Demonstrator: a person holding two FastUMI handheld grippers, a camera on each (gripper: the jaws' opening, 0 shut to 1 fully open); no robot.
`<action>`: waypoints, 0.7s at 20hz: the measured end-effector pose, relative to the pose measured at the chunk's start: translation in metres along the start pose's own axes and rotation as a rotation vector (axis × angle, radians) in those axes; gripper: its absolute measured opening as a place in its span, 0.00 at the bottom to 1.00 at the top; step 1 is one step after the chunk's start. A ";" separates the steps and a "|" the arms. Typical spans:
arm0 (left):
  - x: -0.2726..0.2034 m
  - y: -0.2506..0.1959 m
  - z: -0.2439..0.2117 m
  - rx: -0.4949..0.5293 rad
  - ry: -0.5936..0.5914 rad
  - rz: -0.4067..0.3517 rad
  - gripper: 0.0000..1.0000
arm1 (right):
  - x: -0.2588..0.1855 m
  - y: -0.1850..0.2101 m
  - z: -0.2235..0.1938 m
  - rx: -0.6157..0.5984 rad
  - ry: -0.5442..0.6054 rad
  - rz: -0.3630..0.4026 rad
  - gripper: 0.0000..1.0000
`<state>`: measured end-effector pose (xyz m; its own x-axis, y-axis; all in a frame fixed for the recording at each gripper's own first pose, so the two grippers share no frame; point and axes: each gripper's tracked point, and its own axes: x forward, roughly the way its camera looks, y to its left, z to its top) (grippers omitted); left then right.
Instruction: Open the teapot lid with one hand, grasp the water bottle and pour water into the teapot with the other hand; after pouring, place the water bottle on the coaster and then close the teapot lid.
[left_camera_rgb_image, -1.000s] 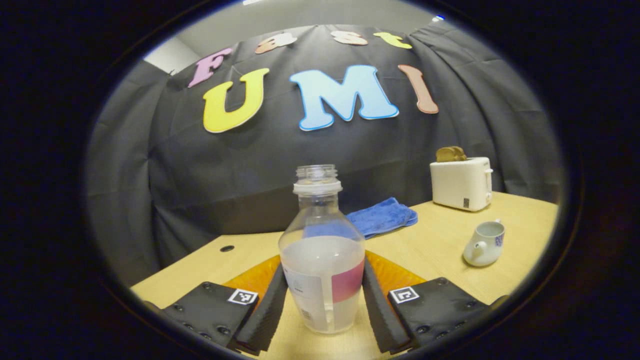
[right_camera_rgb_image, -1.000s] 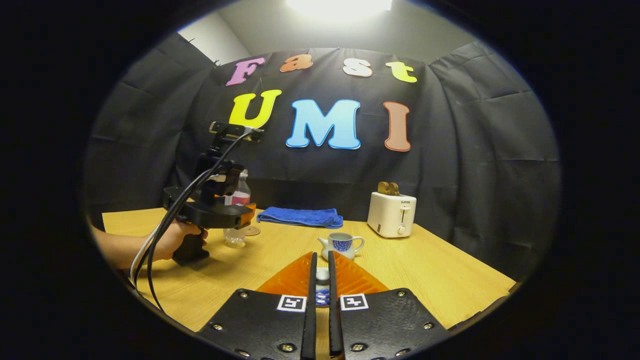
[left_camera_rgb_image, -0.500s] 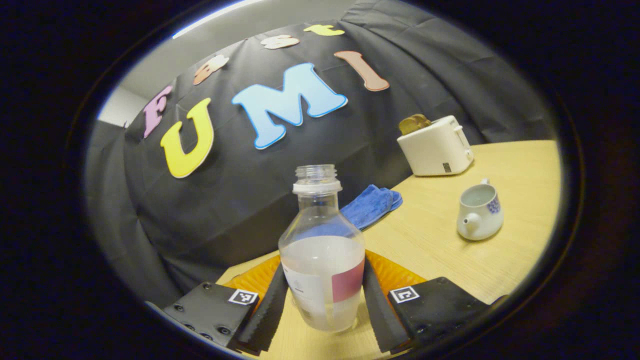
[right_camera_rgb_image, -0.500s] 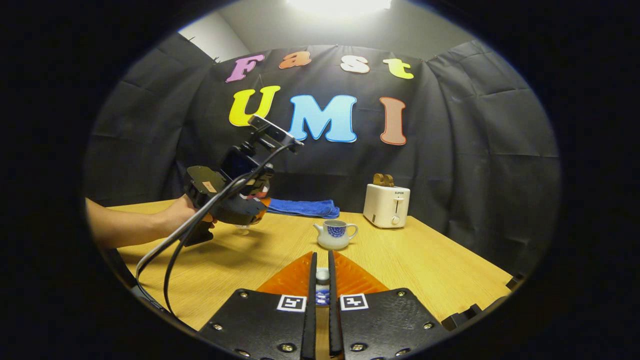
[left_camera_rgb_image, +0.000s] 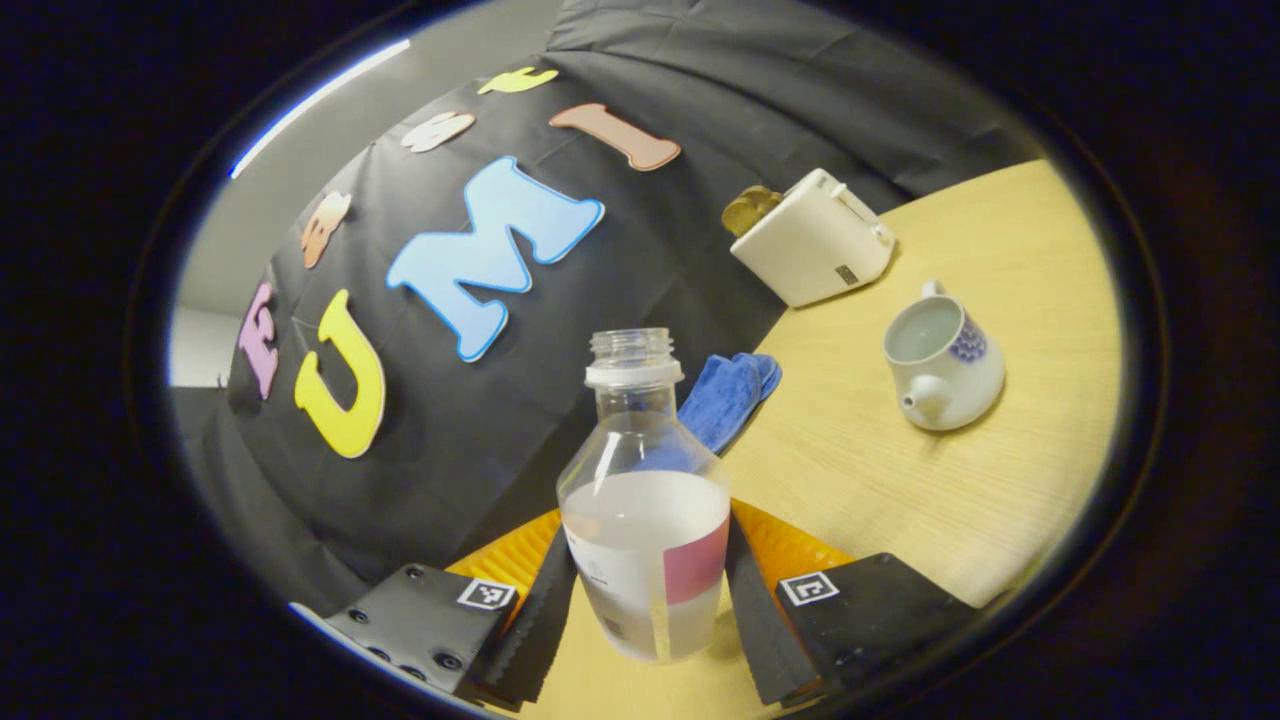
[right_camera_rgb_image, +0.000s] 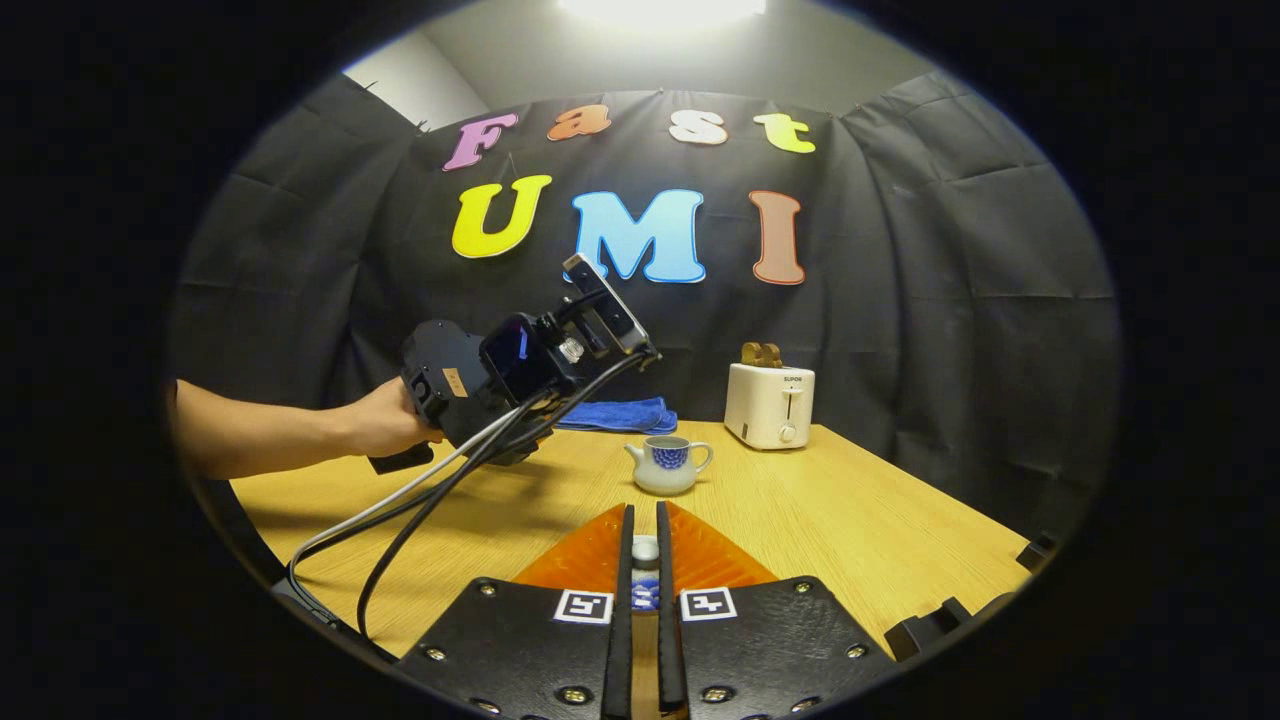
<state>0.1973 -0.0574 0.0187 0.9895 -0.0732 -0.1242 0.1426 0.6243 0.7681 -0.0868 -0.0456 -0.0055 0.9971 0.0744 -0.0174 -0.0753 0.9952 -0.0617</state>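
- Left gripper (left_camera_rgb_image: 648, 600): jaws clamp the clear, uncapped plastic water bottle (left_camera_rgb_image: 645, 520) (part full).
- Right gripper (right_camera_rgb_image: 645, 580): jaws nearly closed, pinching the small white teapot lid (right_camera_rgb_image: 646, 549).
- White, blue-patterned ceramic teapot (left_camera_rgb_image: 940, 365): lidless, on the wooden table (left_camera_rgb_image: 960, 500).

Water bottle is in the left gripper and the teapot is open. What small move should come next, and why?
Probably carry the water bottle closer, until its mouth is over the teapot, then tilt further. The left gripper already holds it tilted, but the open teapot stands apart. The right gripper holds the lid clear.
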 end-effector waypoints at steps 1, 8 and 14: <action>0.002 -0.003 0.003 0.033 -0.001 -0.005 0.86 | 0.000 0.000 -0.001 0.004 0.000 -0.002 0.11; 0.013 -0.027 0.014 0.237 0.003 -0.074 0.87 | -0.003 -0.002 0.000 0.005 -0.007 0.000 0.11; 0.022 -0.042 0.018 0.390 0.023 -0.102 0.87 | -0.004 -0.005 -0.002 0.014 -0.004 0.002 0.10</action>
<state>0.2131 -0.0990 -0.0051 0.9697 -0.0997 -0.2230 0.2421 0.2720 0.9313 -0.0904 -0.0506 -0.0075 0.9970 0.0763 -0.0140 -0.0769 0.9959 -0.0474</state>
